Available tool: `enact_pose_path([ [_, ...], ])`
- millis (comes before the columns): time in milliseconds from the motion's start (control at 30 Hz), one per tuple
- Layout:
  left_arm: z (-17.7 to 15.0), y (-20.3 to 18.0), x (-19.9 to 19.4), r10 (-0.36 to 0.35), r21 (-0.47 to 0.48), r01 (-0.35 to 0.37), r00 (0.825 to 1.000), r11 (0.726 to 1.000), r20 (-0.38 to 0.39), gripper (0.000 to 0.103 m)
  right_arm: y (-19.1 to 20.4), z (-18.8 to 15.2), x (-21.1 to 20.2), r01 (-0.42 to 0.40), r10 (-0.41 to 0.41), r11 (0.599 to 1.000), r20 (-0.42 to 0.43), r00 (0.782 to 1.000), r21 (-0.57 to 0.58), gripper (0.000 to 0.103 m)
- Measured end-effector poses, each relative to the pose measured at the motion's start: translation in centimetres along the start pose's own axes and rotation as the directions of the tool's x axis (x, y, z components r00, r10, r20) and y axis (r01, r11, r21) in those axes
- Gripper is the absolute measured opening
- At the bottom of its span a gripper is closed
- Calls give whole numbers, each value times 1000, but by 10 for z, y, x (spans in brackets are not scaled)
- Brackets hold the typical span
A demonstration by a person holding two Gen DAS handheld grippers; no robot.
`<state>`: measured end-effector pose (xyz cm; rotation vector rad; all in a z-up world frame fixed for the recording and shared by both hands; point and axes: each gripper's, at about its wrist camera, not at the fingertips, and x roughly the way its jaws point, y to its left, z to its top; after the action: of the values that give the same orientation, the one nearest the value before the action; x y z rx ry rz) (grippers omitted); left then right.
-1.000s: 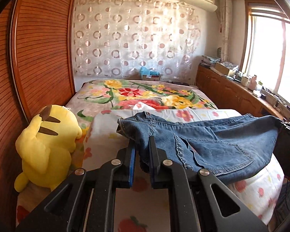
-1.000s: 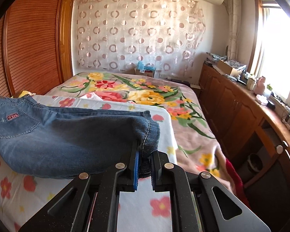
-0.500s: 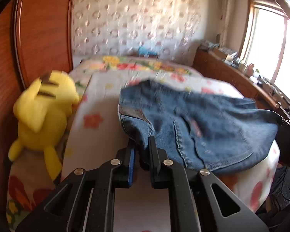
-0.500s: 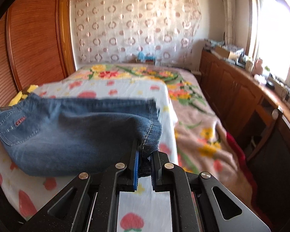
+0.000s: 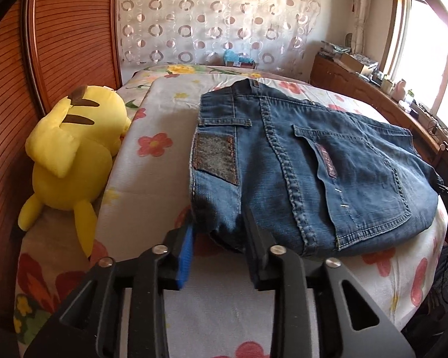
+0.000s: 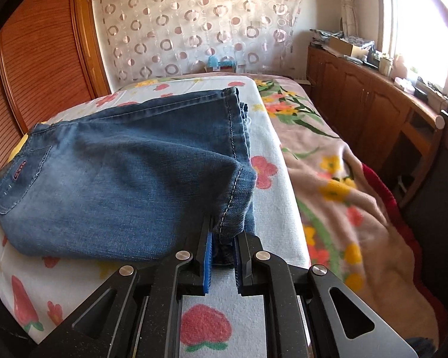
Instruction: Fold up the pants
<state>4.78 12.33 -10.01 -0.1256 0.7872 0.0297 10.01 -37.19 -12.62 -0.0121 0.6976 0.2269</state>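
Observation:
The blue denim pants [image 5: 298, 167] lie folded on the white flowered sheet [image 5: 152, 161], seat and back pockets up in the left wrist view. My left gripper [image 5: 218, 232] is open, its jaws spread around the near waistband corner, which rests on the sheet. In the right wrist view the pants [image 6: 119, 185] lie with the leg hems stacked at the right. My right gripper [image 6: 224, 238] is still closed on the folded hem corner near the sheet's front edge.
A yellow plush toy [image 5: 71, 155] lies left of the pants against the wooden slatted wall [image 5: 12, 95]. A floral blanket [image 6: 343, 179] covers the bed to the right. Wooden cabinets [image 6: 373, 101] run under the window.
Both grippers lowered the pants from hanging in the air down flat onto the sheet. My left gripper opened and let go of the waistband corner. The right gripper still grips the hem.

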Motion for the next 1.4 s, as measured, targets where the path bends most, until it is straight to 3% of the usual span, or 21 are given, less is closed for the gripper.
enact_pose_path([
  [100,0,3,-3,30,5,-30,999,1000,12,47,-2,-1,2,-2,2,1000,4,1000,4,11],
  [233,3,5,-11,22,7,-23,999,1000,26,51,-1,-13,-1,-9,9,1000,9,1000,15,12],
  [267,4,4,-13,16,11,-17,999,1000,30,55,0,-15,-1,-10,10,1000,11,1000,17,12],
  [333,5,-1,-15,23,36,-24,999,999,30,78,0,-16,-1,-11,11,1000,14,1000,20,12],
  [367,6,-4,-15,25,52,-27,999,998,28,81,0,-16,-1,-12,12,1000,15,1000,22,12],
  [500,8,-20,-7,-31,87,32,999,996,-8,83,-1,-19,-1,-14,13,1000,19,1000,27,13],
  [833,27,-84,8,-120,176,117,993,977,7,83,0,-16,-2,-11,11,1000,1,1000,26,18],
  [1033,29,-114,30,-158,198,164,986,966,-46,83,-7,-10,-9,-40,41,997,-16,999,62,21],
  [1400,17,-122,40,-145,186,149,989,971,-37,84,-3,-18,-32,-48,45,994,27,999,97,22],
])
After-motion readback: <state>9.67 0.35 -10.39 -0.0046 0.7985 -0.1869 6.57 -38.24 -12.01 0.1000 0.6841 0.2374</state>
